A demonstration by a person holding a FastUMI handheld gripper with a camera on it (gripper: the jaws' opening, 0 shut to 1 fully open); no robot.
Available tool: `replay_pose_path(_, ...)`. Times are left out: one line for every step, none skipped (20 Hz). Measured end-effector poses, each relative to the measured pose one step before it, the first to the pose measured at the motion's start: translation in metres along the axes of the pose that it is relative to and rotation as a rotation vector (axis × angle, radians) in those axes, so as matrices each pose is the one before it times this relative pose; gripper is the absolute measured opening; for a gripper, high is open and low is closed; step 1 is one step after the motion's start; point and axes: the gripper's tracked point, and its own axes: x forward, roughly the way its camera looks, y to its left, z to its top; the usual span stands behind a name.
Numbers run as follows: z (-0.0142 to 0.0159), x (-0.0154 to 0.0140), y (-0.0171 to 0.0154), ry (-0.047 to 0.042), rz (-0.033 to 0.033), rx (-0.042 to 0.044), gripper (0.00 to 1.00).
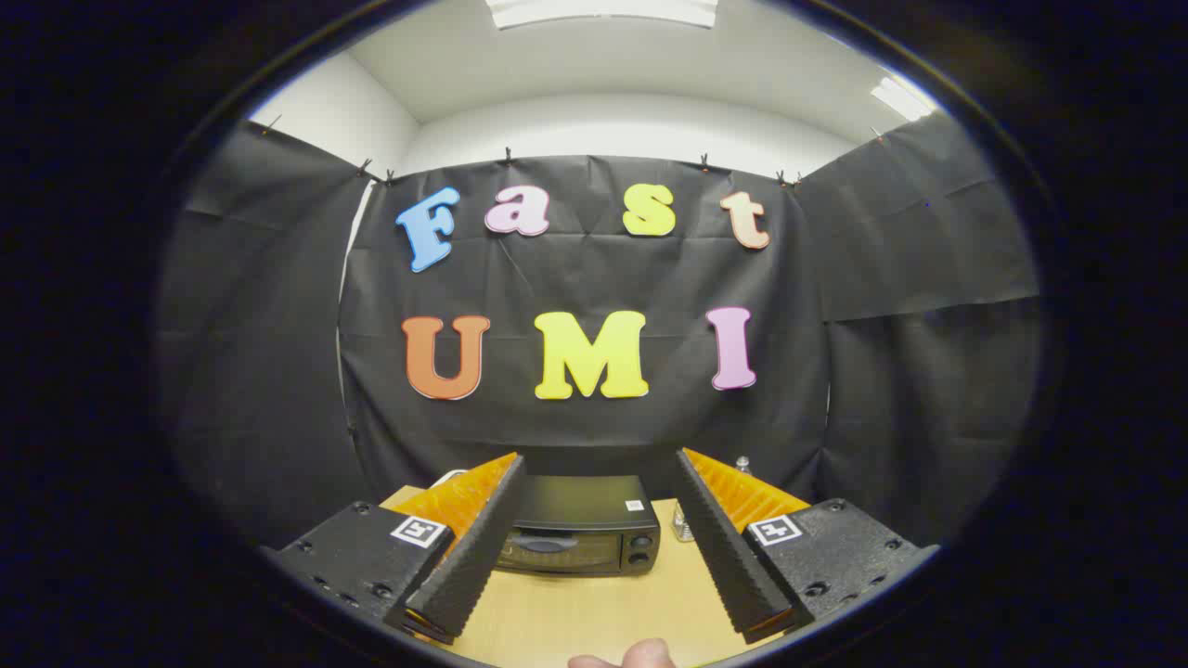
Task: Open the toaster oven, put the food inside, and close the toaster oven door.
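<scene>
I see my gripper (599, 464) with fingers spread wide, grasping nothing. Beyond and between them the oven (580, 524) sits on a pale wood table (575, 612), door closed. Black cloth (594, 278) walls the booth under white ceiling (603, 65) lights.

The hand-held gripper (599, 473) hangs wide open above the worktop (575, 612), whose near part lies bare. Ahead, the toaster oven (580, 529) stands by the far edge, door closed — a small shaker (684, 526) just beside it.
</scene>
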Motion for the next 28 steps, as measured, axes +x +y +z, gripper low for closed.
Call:
replay_pose_path(0.00136,0.00016,-0.00111,-0.00506,-0.00303,-0.00328,1.00)
replay_pose_path(-0.00067,-0.00041,0.00006,-0.00025,-0.00399,-0.00051,1.00)
replay_pose_path(-0.00175,0.00035,0.00012,0.00642,0.00043,0.00451,1.00)
replay_pose_path(-0.00423,0.00052,0.00016,0.01473,-0.00120,0.00863,1.00)
replay_pose_path(-0.00221,-0.00064,-0.00102,0.01176,-0.00470,0.01083,1.00)
replay_pose_path(-0.00085,0.00034,-0.00289,0.00285,-0.00667,0.00872,1.00)
replay_pose_path(0.00025,0.00104,-0.00105,0.00121,-0.00695,0.00323,1.00)
replay_pose_path(-0.00095,0.00088,-0.00114,0.00181,-0.00375,0.00100,1.00)
replay_pose_path(0.00015,-0.00024,0.00064,0.00247,-0.00064,-0.00215,1.00)
replay_pose_path(-0.00060,0.00022,0.00068,0.00050,0.00047,-0.00161,1.00)
replay_pose_path(0.00035,-0.00024,-0.00035,-0.00007,-0.00108,0.00054,1.00)
replay_pose_path(-0.00106,0.00034,0.00059,0.00155,-0.00082,0.00286,1.00)
replay_pose_path(-0.00071,0.00037,-0.00035,0.00063,-0.00331,0.00243,1.00)
replay_pose_path(-0.00075,0.00091,-0.00120,0.00083,-0.00478,0.00227,1.00)
replay_pose_path(-0.00038,0.00016,-0.00097,0.00275,-0.00478,-0.00023,1.00)
replay_pose_path(-0.00085,-0.00036,-0.00015,0.00208,-0.00331,0.00109,1.00)
replay_pose_path(-0.00025,0.00008,0.00035,0.00342,-0.00121,0.00139,1.00)
replay_pose_path(-0.00266,0.00082,-0.00008,0.00473,-0.00057,0.00067,1.00)
replay_pose_path(-0.00138,0.00107,0.00040,0.00593,0.00051,-0.00114,1.00)
replay_pose_path(-0.00207,0.00059,-0.00053,0.00749,-0.00040,-0.00278,1.00)
replay_pose_path(-0.00101,0.00088,-0.00052,0.00370,-0.00063,0.00099,1.00)
replay_pose_path(-0.00105,0.00130,-0.00028,0.00338,0.00112,0.00180,1.00)
replay_pose_path(-0.00216,0.00203,0.00050,0.00430,0.00321,0.00109,1.00)
replay_pose_path(-0.00432,0.00337,0.00156,0.00737,0.00545,-0.00165,1.00)
replay_pose_path(-0.00375,0.00316,0.00235,0.00677,0.00766,-0.00126,1.00)
replay_pose_path(-0.00415,0.00432,0.00335,0.01110,0.00778,-0.00311,1.00)
replay_pose_path(-0.00649,0.00424,0.00168,0.01842,0.00334,-0.00639,1.00)
replay_pose_path(-0.00897,0.00630,0.00329,0.02237,0.01034,-0.00612,1.00)
